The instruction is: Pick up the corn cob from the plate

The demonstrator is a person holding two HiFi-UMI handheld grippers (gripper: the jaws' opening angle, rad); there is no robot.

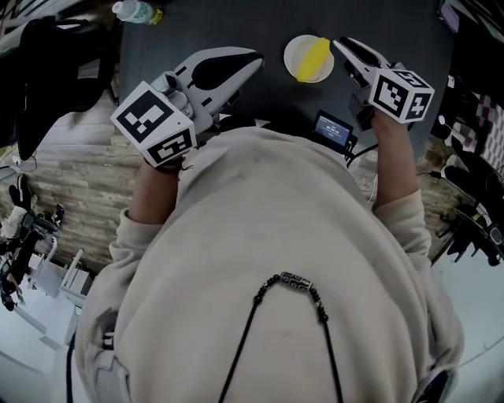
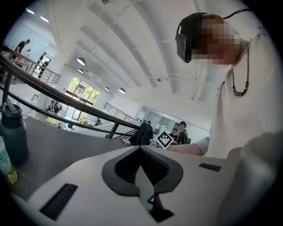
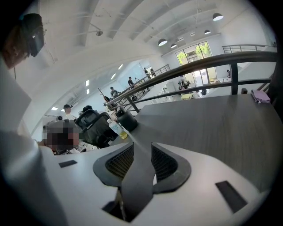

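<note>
In the head view a yellow corn cob (image 1: 316,55) lies on a small white plate (image 1: 298,49) at the far middle of the dark table (image 1: 409,31). My right gripper (image 1: 337,41) reaches in from the right, its tips just beside the plate's right rim and the cob's far end. In the right gripper view its jaws (image 3: 142,144) stand apart with only table showing between them. My left gripper (image 1: 258,55) hovers left of the plate, and in its own view (image 2: 141,146) the tips meet. Neither gripper view shows the corn.
A clear bottle (image 1: 135,11) lies at the table's far left corner, with a dark flask (image 2: 13,137) beside it. A small screen device (image 1: 335,130) sits at the near edge by my right arm. A railing (image 3: 212,66) runs behind the table.
</note>
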